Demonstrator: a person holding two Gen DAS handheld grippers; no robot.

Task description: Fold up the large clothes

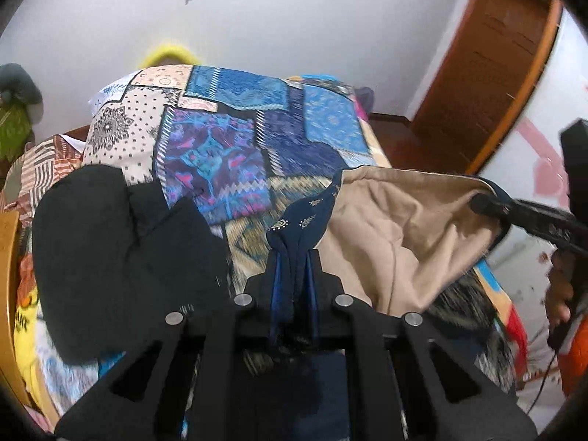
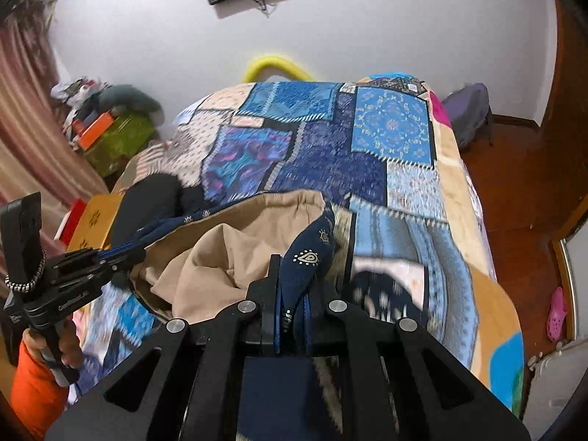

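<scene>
A bed (image 2: 452, 198) under a patchwork cover (image 1: 235, 147) of blue, purple and cream squares fills the space ahead of both grippers, running away from them toward a pale wall (image 2: 367, 25). Above the near end of the bed, a large garment (image 1: 397, 220), navy with small gold motifs outside and tan inside, is stretched between the two tools, its tan lining sagging open between them. The left gripper (image 1: 294, 257) is clamped on a bunched navy edge that rises straight up between its fingers; the rest of the garment spreads to its right. The right gripper (image 2: 290, 290) likewise pinches a navy fold between closed fingers, with the tan lining lying just to its left. Left of the left gripper, a black cloth (image 1: 121, 257) lies heaped on the cover. A wooden door (image 1: 488, 73) stands ahead and to the right of that tool. A yellow curved thing (image 2: 275, 68) peeks over the far edge of the bed.
</scene>
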